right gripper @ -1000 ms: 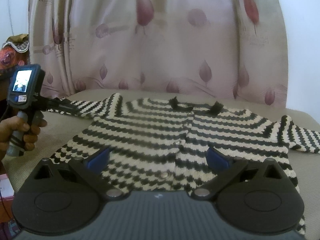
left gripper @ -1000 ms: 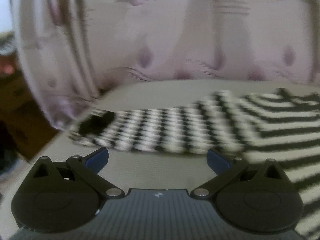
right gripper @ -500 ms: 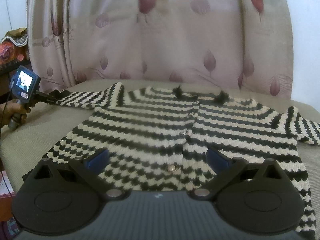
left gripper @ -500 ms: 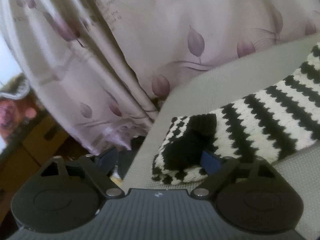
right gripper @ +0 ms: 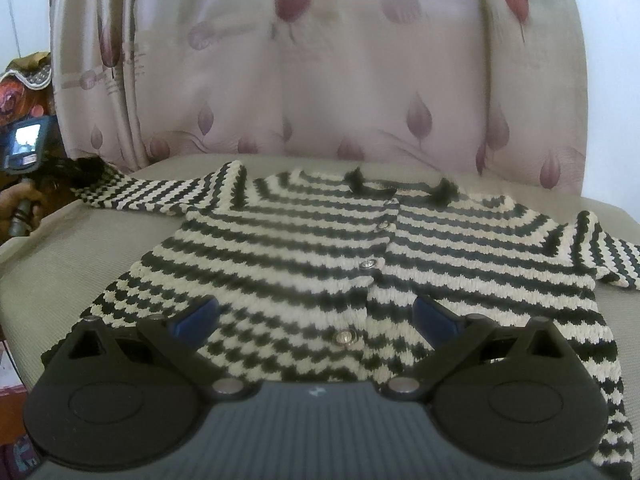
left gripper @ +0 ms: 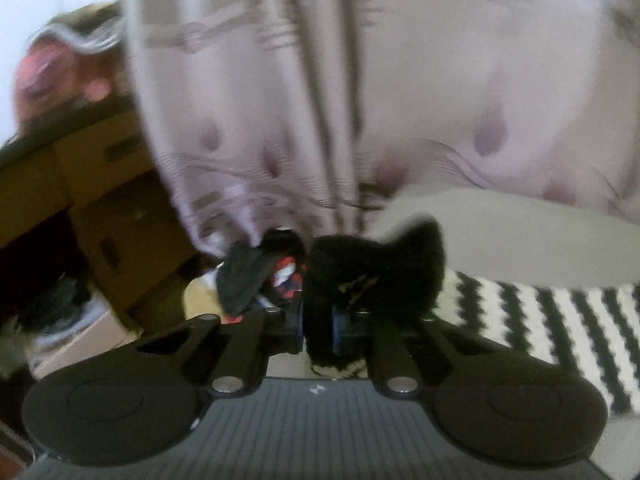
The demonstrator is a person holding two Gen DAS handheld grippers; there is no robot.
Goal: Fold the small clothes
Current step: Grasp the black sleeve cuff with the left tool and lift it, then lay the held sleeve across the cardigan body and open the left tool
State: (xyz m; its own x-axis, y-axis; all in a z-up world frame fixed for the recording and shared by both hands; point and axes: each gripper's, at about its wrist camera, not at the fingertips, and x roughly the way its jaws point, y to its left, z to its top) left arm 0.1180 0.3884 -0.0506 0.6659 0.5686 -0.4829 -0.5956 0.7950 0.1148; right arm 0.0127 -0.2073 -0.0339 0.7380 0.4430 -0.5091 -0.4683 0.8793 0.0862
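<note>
— So, what is the left gripper (left gripper: 318, 330) doing?

— Its jaws are closing, and the fuzzy black cuff (left gripper: 372, 268) of the cardigan's sleeve already sits between the blue pads, bunched up and standing above them. That view is blurred, but the pinch on the cuff is plain.

— And the right gripper (right gripper: 316, 314)?

— Spread wide, with nothing between its fingers. It hangs over the near hem of the cardigan (right gripper: 320, 256), not gripping it.

— How does the garment look?

— A small knitted cardigan in black and cream zigzag stripes, lying flat and face up on a grey-beige cushion (right gripper: 80, 248). It is buttoned down the middle with round silvery buttons (right gripper: 368, 265), and two tufts of black fuzzy trim mark the collar at the far edge. Both sleeves stretch outward: the left one (right gripper: 152, 192) runs far-left to the cuff held by the left gripper, whose handle a hand (right gripper: 20, 212) grasps at the left edge; the right sleeve (right gripper: 608, 256) trails off to the right.

— What lies beyond?

— A pale pink curtain (right gripper: 320, 80) with purple leaf shapes hangs just behind the cushion. Brown cardboard boxes (left gripper: 100, 200) stand to the far left.
</note>
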